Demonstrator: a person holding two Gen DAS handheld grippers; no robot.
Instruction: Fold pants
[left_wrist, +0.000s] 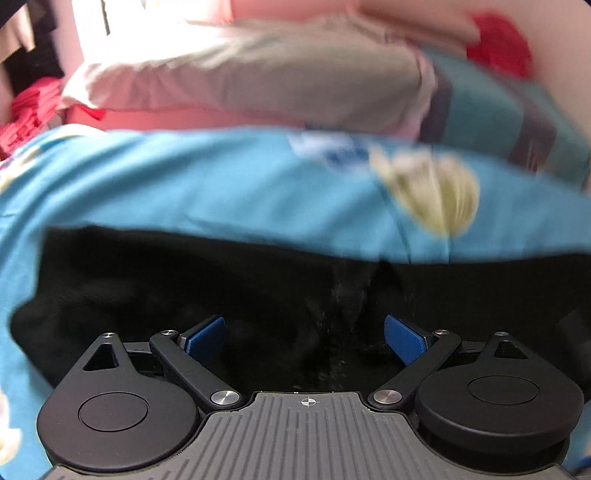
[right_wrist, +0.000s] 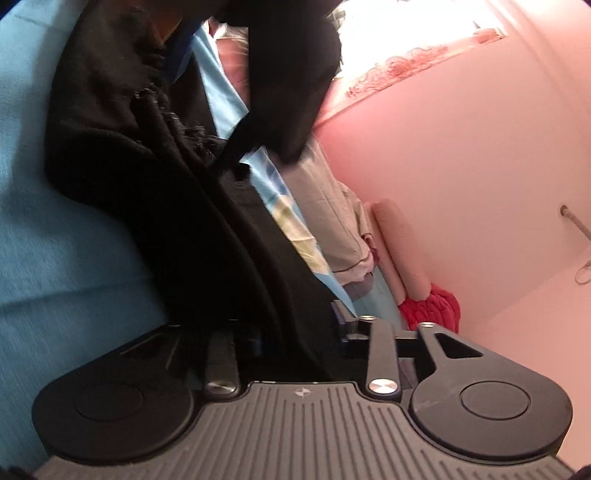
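The black pants (left_wrist: 184, 280) lie on a blue bedsheet (left_wrist: 207, 184). In the left wrist view my left gripper (left_wrist: 304, 336) is open just above the black cloth, its blue pads (left_wrist: 207, 334) spread wide and empty. In the right wrist view the pants (right_wrist: 177, 206) are bunched and run from the top of the frame down into my right gripper (right_wrist: 295, 328). Its fingers are buried in the black cloth, which hides the pads. The right gripper is shut on the pants.
A grey and pink pillow (left_wrist: 280, 77) and a teal folded blanket (left_wrist: 491, 107) lie beyond the pants. A red cloth (left_wrist: 498, 40) sits by the pink wall (right_wrist: 461, 147). Red clothes (left_wrist: 26, 110) are piled at the far left.
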